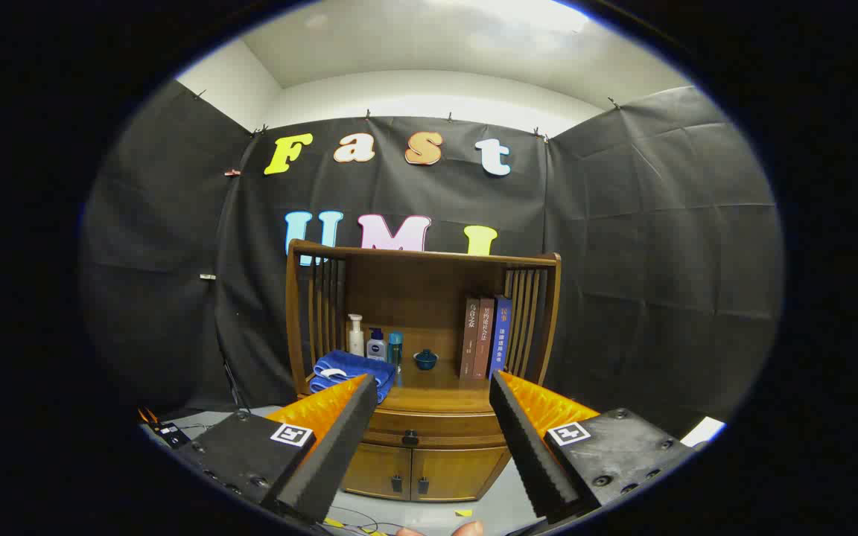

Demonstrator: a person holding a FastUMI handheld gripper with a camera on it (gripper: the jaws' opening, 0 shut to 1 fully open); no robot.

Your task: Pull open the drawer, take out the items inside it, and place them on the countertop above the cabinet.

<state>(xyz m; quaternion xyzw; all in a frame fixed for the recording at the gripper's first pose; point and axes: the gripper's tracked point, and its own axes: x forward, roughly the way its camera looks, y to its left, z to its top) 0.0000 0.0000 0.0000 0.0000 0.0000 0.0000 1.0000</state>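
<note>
Drawer (429,432): closed, dark knob (410,437) at centre, lower middle of frame between your fingers. Your gripper (429,387): spread wide, holding nothing, short of the cabinet (421,335). Countertop (436,380) holds: blue towel (343,368), three bottles (375,345), small bowl (425,359), three upright books (485,337); spine text too small to read.
</note>
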